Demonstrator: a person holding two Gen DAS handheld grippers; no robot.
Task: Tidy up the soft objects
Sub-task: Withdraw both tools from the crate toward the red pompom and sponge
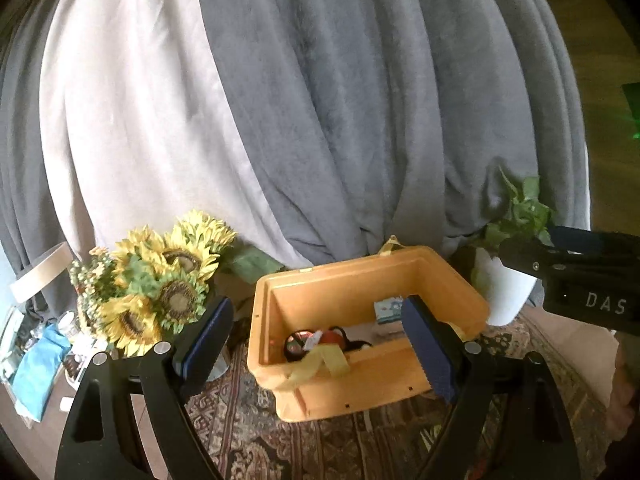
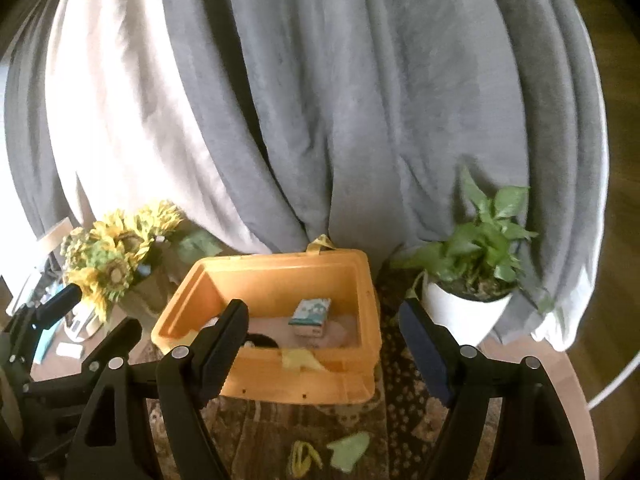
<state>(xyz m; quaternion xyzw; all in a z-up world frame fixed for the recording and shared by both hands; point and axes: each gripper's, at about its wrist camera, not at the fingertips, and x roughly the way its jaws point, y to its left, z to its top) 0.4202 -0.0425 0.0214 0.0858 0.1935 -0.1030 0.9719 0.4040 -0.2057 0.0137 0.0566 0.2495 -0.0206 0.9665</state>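
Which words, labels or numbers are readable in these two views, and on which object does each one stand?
"DAS": white letters on the black body of the right gripper, at the right edge of the left wrist view; the word may run on out of frame.
Small carton in the orange bin: printed blue and white, too blurred to read.
Packages beside the sunflowers: too small to read.
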